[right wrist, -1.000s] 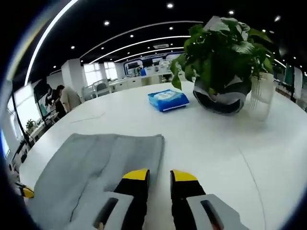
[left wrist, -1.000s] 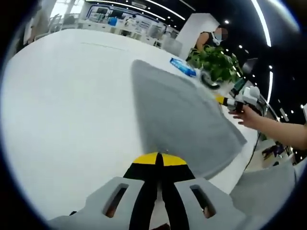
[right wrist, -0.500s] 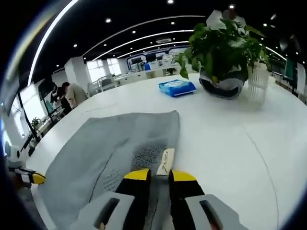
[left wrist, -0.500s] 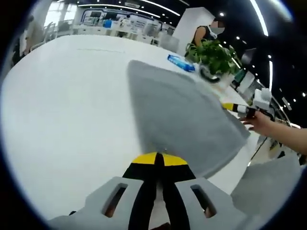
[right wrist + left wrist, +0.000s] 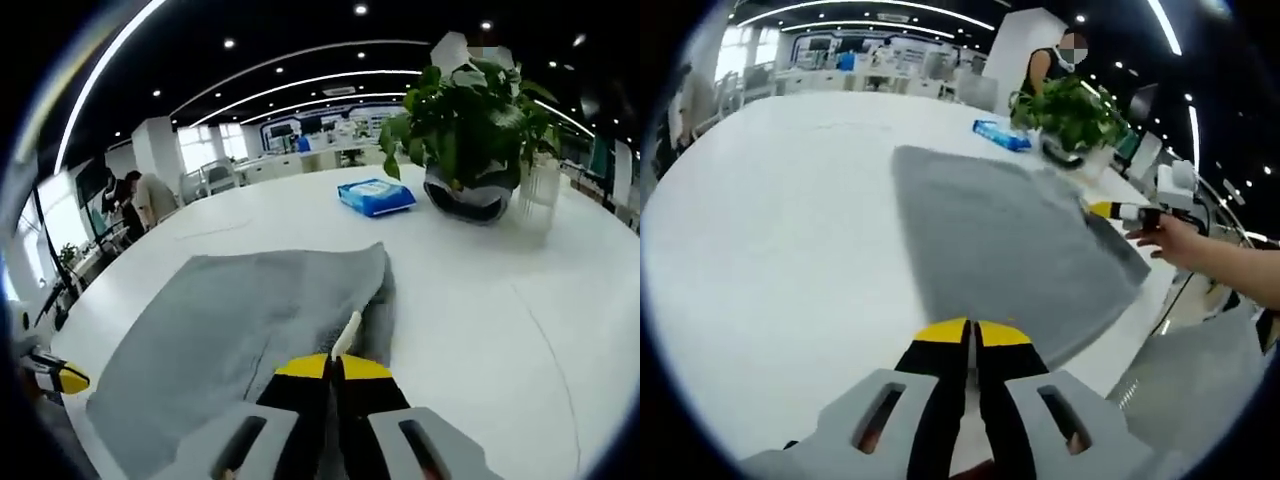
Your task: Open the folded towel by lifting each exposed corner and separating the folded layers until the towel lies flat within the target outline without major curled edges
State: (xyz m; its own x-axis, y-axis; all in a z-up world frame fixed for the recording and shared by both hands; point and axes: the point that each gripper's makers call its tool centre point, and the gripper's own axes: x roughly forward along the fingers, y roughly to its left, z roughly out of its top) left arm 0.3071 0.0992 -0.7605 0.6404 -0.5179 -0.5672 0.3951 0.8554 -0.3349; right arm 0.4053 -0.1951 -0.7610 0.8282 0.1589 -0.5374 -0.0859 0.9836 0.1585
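A grey towel (image 5: 1000, 230) lies spread on the white table (image 5: 770, 230). My left gripper (image 5: 972, 330) is shut at the towel's near edge, which runs in under its yellow tips. In the right gripper view the towel (image 5: 230, 330) stretches to the left, and a small white label (image 5: 347, 335) stands up at its edge. My right gripper (image 5: 335, 366) is shut on that edge by the label, lifting a fold there. The right gripper (image 5: 1110, 210) and the hand (image 5: 1170, 240) holding it show at the towel's far side. The left gripper (image 5: 58, 379) shows at the towel's left corner.
A potted plant (image 5: 470, 120) in a dark pot and a blue wipes pack (image 5: 377, 196) stand beyond the towel. A clear glass (image 5: 545, 190) is beside the plant. The table edge (image 5: 1120, 350) runs close to the towel on the right. People stand in the background office.
My right gripper was open beside the towel a second ago; it has since come onto the edge by the label and shut on it. The left gripper stayed shut.
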